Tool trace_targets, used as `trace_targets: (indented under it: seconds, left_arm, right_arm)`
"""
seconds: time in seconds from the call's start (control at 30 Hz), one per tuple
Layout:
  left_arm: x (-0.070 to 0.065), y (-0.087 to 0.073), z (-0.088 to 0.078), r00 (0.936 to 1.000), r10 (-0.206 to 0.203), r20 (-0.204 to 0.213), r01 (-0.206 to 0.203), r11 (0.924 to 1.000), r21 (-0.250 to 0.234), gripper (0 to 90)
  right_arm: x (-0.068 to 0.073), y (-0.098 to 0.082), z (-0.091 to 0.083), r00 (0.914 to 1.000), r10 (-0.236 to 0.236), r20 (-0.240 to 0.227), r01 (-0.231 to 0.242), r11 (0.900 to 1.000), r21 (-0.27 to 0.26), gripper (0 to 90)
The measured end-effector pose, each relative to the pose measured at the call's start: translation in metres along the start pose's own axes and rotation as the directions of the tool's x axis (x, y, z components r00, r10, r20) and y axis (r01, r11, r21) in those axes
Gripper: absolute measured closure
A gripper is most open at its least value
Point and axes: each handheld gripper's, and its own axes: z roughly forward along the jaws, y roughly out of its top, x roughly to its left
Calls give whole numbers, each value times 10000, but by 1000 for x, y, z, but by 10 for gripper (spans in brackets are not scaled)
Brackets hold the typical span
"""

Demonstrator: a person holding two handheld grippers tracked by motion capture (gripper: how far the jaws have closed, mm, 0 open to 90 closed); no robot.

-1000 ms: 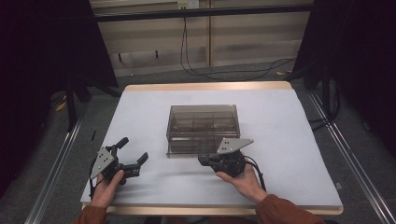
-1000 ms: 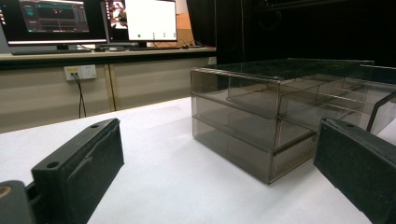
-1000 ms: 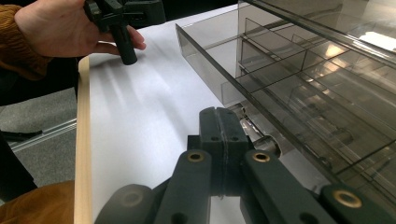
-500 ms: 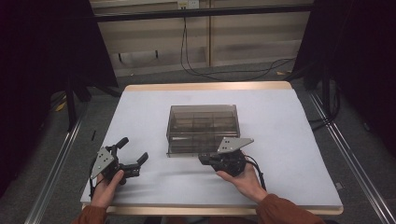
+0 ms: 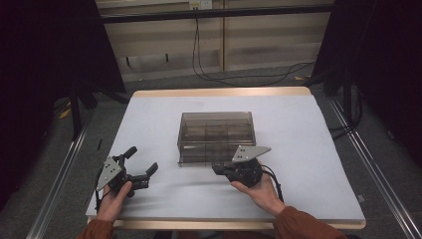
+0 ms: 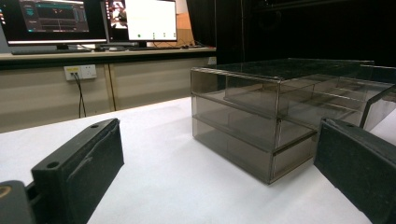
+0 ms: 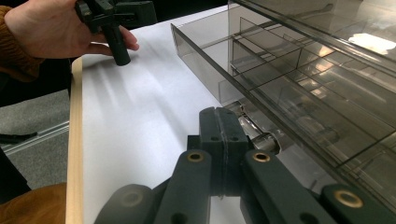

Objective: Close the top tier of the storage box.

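Note:
A smoky clear drawer box point(image 5: 216, 129) stands in the middle of the white table point(image 5: 308, 139). My left gripper point(image 5: 143, 159) rests at the front left, well apart from the box, its jaws spread wide with nothing between them. In the left gripper view the box point(image 6: 261, 126) stands ahead between the wide black jaws of the left gripper point(image 6: 217, 140). My right gripper point(image 5: 216, 169) lies at the box's front edge with its jaws pressed together. In the right gripper view its tip point(image 7: 219, 114) sits just beside a small metal knob point(image 7: 254, 133) low on the box point(image 7: 303, 70). The left gripper point(image 7: 135, 32) shows farther off.
Metal rails point(image 5: 59, 179) run along both sides of the table, and cables point(image 5: 234, 74) lie on the floor behind it. A bench with lit monitors point(image 6: 93, 21) stands beyond the far edge. The wooden table edge point(image 7: 74, 140) is close on the person's side.

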Motion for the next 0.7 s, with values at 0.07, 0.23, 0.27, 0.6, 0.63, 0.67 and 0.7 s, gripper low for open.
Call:
trace_targets:
  seconds: [0.07, 0.23, 0.27, 0.6, 0.63, 0.67, 0.7]
  left_arm:
    - [0, 0, 0, 10000, -3, 0, 3, 10000, 0, 16]
    - [0, 0, 0, 10000, 4, 23, -4, 10000, 8, 16]
    - [0, 0, 0, 10000, 4, 23, -4, 10000, 7, 16]
    - [0, 0, 0, 10000, 1, 22, -1, 10000, 7, 16]
    - [0, 0, 0, 10000, 6, 23, -6, 10000, 9, 16]
    - [0, 0, 0, 10000, -11, 2, 11, 10000, 4, 16]
    - [0, 0, 0, 10000, 6, 25, -6, 10000, 5, 16]
  right_arm:
    - [0, 1, 1, 10000, 12, -3, -12, 10000, -6, 900]
    - [-1, 2, 4, 10000, 52, -17, -52, 10000, -48, 900]
    - [-1, 3, 4, 10000, 11, 14, -11, 10000, -71, 900]
    - [-4, 4, 6, 9999, 67, 83, -66, 10000, -56, 900]
    - [-4, 4, 6, 10000, 53, 83, -52, 10000, -49, 900]
    - [-4, 4, 6, 9999, 51, 91, -51, 10000, -53, 900]
    - [-4, 4, 6, 9999, 46, 96, -46, 10000, -53, 900]
